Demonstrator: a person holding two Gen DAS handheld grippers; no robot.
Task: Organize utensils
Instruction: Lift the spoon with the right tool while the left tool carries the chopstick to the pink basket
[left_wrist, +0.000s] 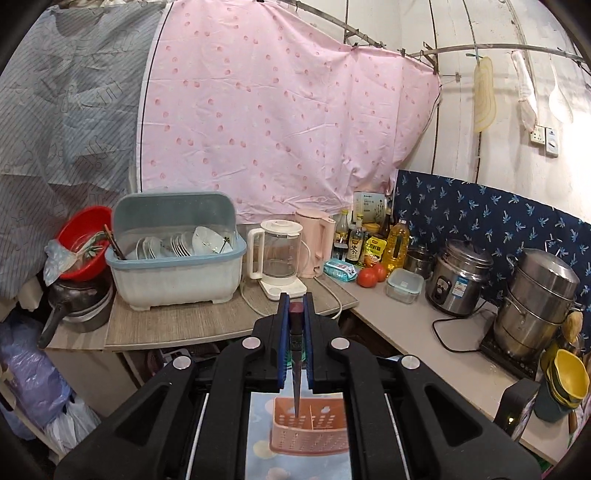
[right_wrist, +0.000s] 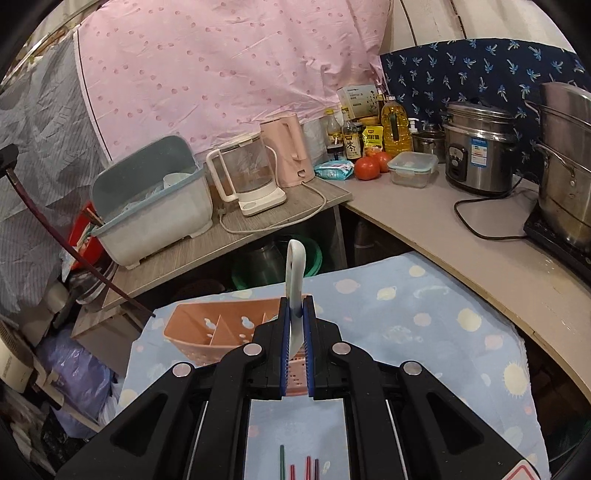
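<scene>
Left gripper (left_wrist: 296, 306) up high over the table, angled gently downward, jaws clamped tight on a dark chopstick (left_wrist: 296, 363). Stick runs back along the fingers, blunt maroon end at the tips, pointed end hanging above the pink utensil holder (left_wrist: 310, 430) far below on the blue patterned cloth (left_wrist: 258, 417).

Right gripper (right_wrist: 296, 306) tilted more steeply down, jaws pinched on a white spoon (right_wrist: 294, 295). Looped handle end poking up past the fingertips, the rest of it hidden between the pads. Same pink utensil holder (right_wrist: 218, 332) sitting just ahead and left of this gripper on the blue patterned cloth (right_wrist: 424, 314), dividers splitting it into compartments; visible compartments bare. At least 4 chopsticks (right_wrist: 299, 467) lying near the lower edge of the cloth: green, red, darker shades. At the far left of the right view, the other gripper's dark chopstick (right_wrist: 74, 254) slanting down, its tip at the cloth's corner.

Behind, on the wooden side table (left_wrist: 177, 328), a blue dish drainer (left_wrist: 173, 251) with lid flipped up, bowls and plates stacked upright inside. Red basin (left_wrist: 83, 243) beside it holding chopsticks. Glass kettle (left_wrist: 275, 254) and pink kettle (left_wrist: 316, 242) next along. On the counter (left_wrist: 436, 343), a lidded glass box (left_wrist: 404, 285), 2 tomatoes (left_wrist: 371, 275), bottles, a rice cooker (left_wrist: 456, 277) and a stacked steel steamer pot (left_wrist: 535, 302).
</scene>
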